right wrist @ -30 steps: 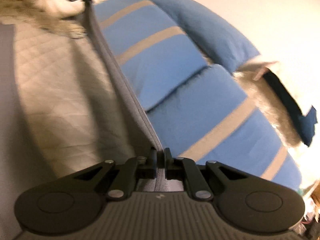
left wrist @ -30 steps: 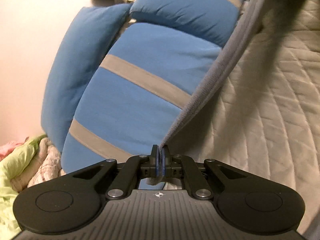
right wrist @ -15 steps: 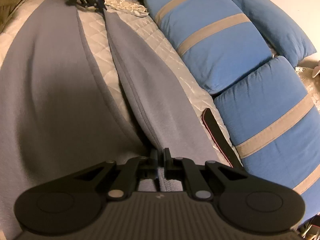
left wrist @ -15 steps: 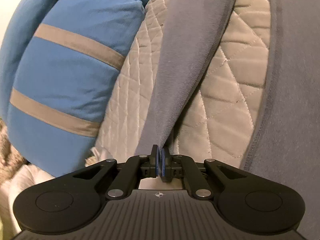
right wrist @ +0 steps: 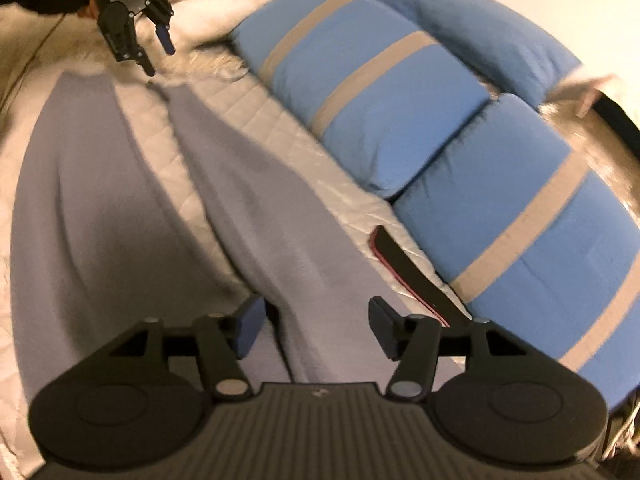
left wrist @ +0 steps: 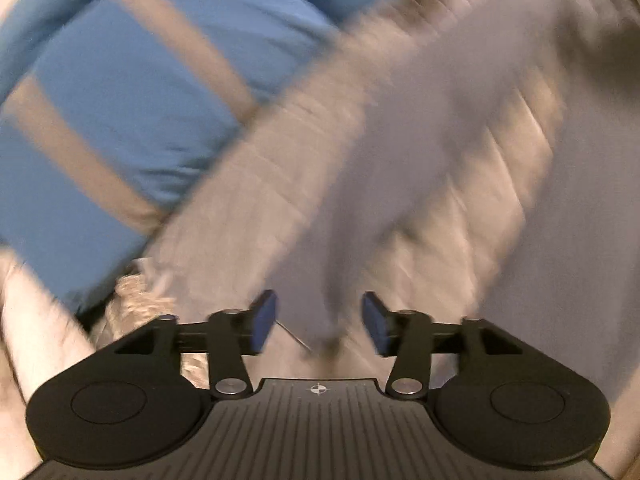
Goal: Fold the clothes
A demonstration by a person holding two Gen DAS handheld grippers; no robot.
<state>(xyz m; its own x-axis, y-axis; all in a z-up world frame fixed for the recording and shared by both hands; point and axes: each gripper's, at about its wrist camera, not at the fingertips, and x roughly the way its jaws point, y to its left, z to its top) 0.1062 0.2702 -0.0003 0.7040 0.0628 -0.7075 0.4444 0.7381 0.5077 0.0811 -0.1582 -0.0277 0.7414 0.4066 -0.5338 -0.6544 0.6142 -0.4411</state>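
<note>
A grey garment (right wrist: 256, 216) lies spread on the cream quilt (right wrist: 264, 120), with a long folded strip beside its wider part (right wrist: 80, 216). My right gripper (right wrist: 316, 330) hovers over the near end of the strip. Its jaws are opening and the pads stand clear of the cloth. Across the garment, my left gripper (right wrist: 158, 56) hangs just above the strip's far end, its jaws apart. The left wrist view is blurred by motion. There my left gripper (left wrist: 320, 324) is opening over the grey cloth (left wrist: 420, 128), and nothing is pinched between its blue pads (left wrist: 262, 320).
Two blue pillows with grey stripes (right wrist: 372, 92) (right wrist: 540, 248) line the right side of the quilt, with a longer blue bolster (right wrist: 480, 28) behind them. A flat black object with a red edge (right wrist: 404, 268) lies between the garment and the nearer pillow. Pale rumpled bedding (right wrist: 200, 12) sits at the far end.
Both grippers were shut on the grey garment's edge and have opened, letting it go. The strip now lies flat on the quilt. The left gripper's view has swung and blurred.
</note>
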